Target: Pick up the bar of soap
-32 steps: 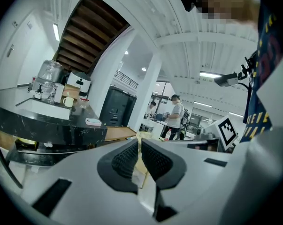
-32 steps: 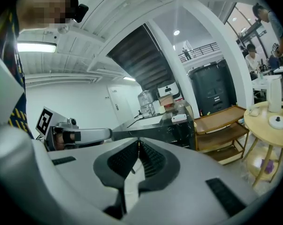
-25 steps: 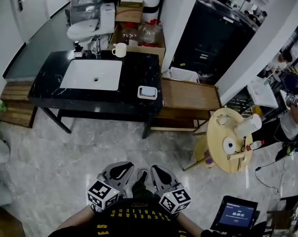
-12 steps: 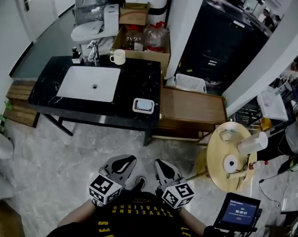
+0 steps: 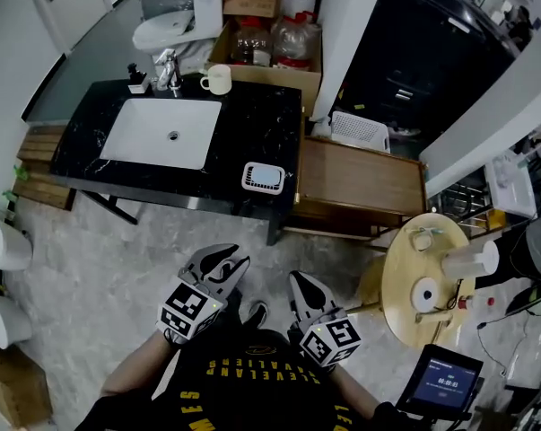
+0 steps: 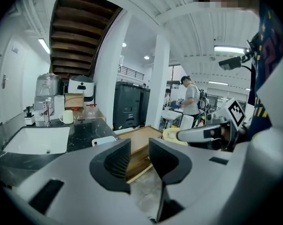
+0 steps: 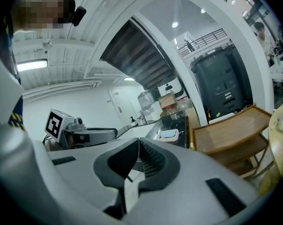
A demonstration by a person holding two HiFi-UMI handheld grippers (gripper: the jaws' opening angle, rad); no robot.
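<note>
now, left tool (image 5: 227, 260): jaws opening, a gap between the pads, nothing in it
right tool (image 5: 303, 285): jaws pressed together, holding nothing
bar of soap (image 5: 265, 177): in a white dish (image 5: 248, 180) near the black desk's (image 5: 261, 119) front right corner, well apart from both tools
tools' place: low over the floor (image 5: 117, 259), close to the person's body

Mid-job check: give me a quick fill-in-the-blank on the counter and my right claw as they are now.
The pale bar of soap lies in a white dish at the black marble counter's front ____ corner.
The white mug stands behind the built-in white ____.
The right claw is ____, with nothing in it.
Missing words: right; sink; shut.
</note>
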